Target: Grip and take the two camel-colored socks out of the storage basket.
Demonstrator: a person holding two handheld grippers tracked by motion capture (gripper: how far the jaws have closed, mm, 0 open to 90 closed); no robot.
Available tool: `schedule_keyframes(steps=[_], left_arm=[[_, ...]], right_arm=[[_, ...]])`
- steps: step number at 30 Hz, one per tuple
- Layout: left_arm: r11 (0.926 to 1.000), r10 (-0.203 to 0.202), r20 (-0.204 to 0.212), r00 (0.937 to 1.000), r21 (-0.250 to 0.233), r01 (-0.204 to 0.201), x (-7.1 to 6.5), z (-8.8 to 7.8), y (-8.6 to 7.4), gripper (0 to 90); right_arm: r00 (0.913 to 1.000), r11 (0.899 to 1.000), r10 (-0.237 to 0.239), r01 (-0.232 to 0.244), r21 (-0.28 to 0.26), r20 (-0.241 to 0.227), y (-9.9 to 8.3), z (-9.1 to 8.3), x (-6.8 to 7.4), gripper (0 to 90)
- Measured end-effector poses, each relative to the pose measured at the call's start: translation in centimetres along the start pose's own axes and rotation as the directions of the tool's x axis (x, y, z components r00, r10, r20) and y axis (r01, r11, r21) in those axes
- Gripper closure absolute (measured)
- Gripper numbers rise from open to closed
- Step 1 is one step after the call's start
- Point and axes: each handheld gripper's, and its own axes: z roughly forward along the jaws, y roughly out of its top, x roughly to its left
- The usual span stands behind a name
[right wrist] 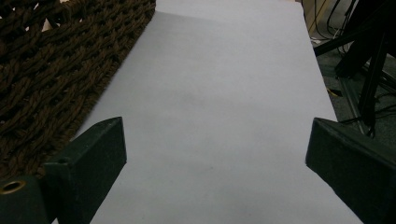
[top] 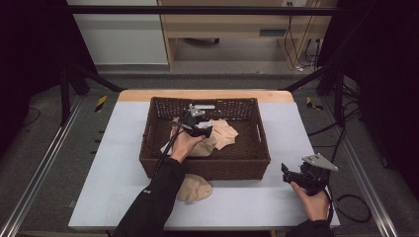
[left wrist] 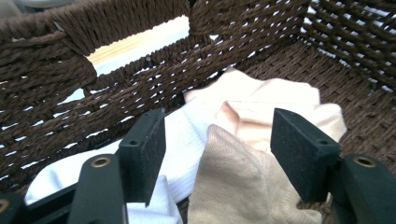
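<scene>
The room is dim, with black curtains at both sides, a grey carpeted floor crossed by metal rails and loose cables, and a pale wooden cabinet against the far wall. In the middle stands a table (top: 276, 197) with a light wood edge at the back and a smooth, matte, pale grey top.

On it sits a large rectangular wicker basket (top: 205, 167), dark brown, tightly woven from twisted cord, with a slot handle cut into each short wall. Inside lies a soft heap of cloths: a cream knit cloth (left wrist: 280, 109), a beige one (left wrist: 229, 186) with a fine weave, and a white one (left wrist: 184, 140) beneath them. Another beige cloth (top: 195, 189), crumpled into a rounded lump, lies on the tabletop just in front of the basket's near wall.

The left gripper (left wrist: 217, 149) is down inside the basket over the heap, its black foam-faced jaws spread wide; the beige cloth lies between them, and the pads do not press on it. The right gripper (top: 288, 174) rests near the table's right front corner, well apart from the basket, jaws wide and holding nothing.

I can read no writing anywhere.
</scene>
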Motion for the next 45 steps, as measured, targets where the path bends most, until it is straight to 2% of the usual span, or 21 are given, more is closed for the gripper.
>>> schedule_keyframes(steps=[3, 6, 12, 16, 17, 21, 23, 26, 31, 37, 41, 45], left_arm=[[0.9998, 0.001, 0.007, 1.0000, 0.018, -0.001, 0.1, 0.5, -0.1, 34.0], [0.9986, 0.025, 0.010, 0.9996, 0.047, -0.025, 0.3, 0.8, -0.2, 35.6], [0.9961, 0.048, 0.036, 0.9982, 0.073, -0.050, 0.7, 1.3, -0.4, 45.6], [0.9948, 0.048, 0.066, 0.9966, 0.086, -0.054, 0.5, 1.4, -0.5, 57.3], [0.9937, 0.049, 0.072, 0.9962, 0.097, -0.056, 0.5, 1.4, -0.5, 57.3], [0.9893, 0.035, 0.095, 0.9949, 0.138, -0.048, 0.5, 1.4, -0.7, 68.7], [0.9883, 0.023, 0.097, 0.9951, 0.148, -0.037, 0.4, 1.3, -0.6, 77.2], [0.9882, 0.019, 0.097, 0.9951, 0.149, -0.034, 0.3, 0.6, -0.4, 81.7], [0.9939, 0.040, 0.098, 0.9943, 0.098, -0.050, -0.2, -0.6, 0.2, 82.8], [0.9997, 0.023, 0.110, 0.9936, 0.002, -0.024, -0.5, -2.7, 0.7, 82.9], [0.9962, 0.015, 0.114, 0.9934, -0.087, -0.005, -0.3, -4.9, 1.4, 83.2], [0.9857, 0.014, 0.128, 0.9917, -0.168, 0.008, -0.5, -7.2, 1.6, 83.4]], right_arm=[[1.0000, 1.000, -0.004, 0.004, 0.003, -0.002, 0.0, 0.0, 0.0, 5.6], [1.0000, 1.000, 0.002, -0.002, 0.003, -0.001, 0.0, 0.0, 0.0, 5.6], [1.0000, 1.000, 0.002, -0.002, 0.003, -0.004, 0.0, 0.0, 0.1, 5.7], [1.0000, 1.000, 0.001, -0.001, 0.003, -0.003, 0.0, 0.0, 0.1, 5.7], [1.0000, 1.000, 0.001, -0.001, 0.003, -0.003, 0.0, 0.0, 0.1, 5.7], [1.0000, 1.000, -0.001, 0.001, 0.003, -0.002, 0.0, 0.0, 0.0, 5.8], [1.0000, 1.000, -0.001, 0.001, 0.002, -0.001, 0.0, -0.1, 0.0, 5.8], [1.0000, 1.000, -0.001, 0.001, 0.004, -0.003, 0.0, -0.1, 0.0, 5.8], [1.0000, 1.000, 0.002, -0.002, 0.001, -0.004, 0.0, -0.2, 0.0, 5.8], [1.0000, 1.000, -0.001, 0.001, 0.002, -0.002, 0.0, -0.1, 0.0, 5.7], [1.0000, 1.000, 0.000, 0.000, 0.002, 0.000, 0.0, -0.1, -0.1, 5.7], [1.0000, 1.000, -0.003, 0.003, 0.000, 0.003, 0.0, 0.0, -0.1, 5.7]])
